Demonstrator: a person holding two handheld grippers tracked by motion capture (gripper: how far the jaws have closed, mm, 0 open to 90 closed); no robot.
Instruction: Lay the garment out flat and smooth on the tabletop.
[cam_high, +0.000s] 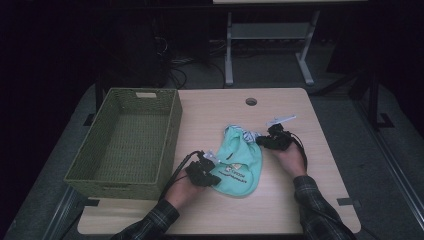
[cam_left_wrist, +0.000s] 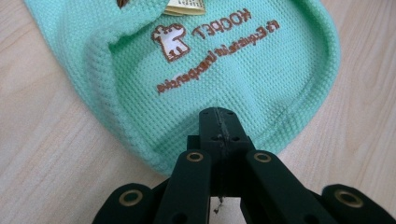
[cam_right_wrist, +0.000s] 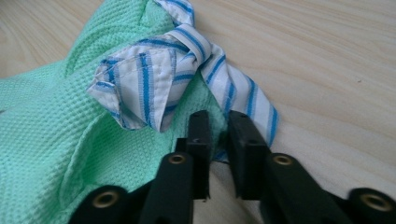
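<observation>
One green bib (cam_high: 240, 165) lies flat on the desk (cam_high: 300, 200), right of the basket (cam_high: 125, 145) and between the two grippers. Its near hem sits in the left gripper (cam_left_wrist: 218, 122), whose jaws are pressed fully together on the fabric edge. The right gripper (cam_right_wrist: 218, 135) is at the far end, where the striped tie (cam_right_wrist: 154, 79) is knotted; its jaws stand a narrow gap apart with green cloth and a bit of stripe between them, and I cannot tell whether the pads actually press on it. Brown lettering on the bib reads upside down in the left gripper view, and a tag at the top edge is cut off. From the high view, both grippers look dark and blurred against the hands.
</observation>
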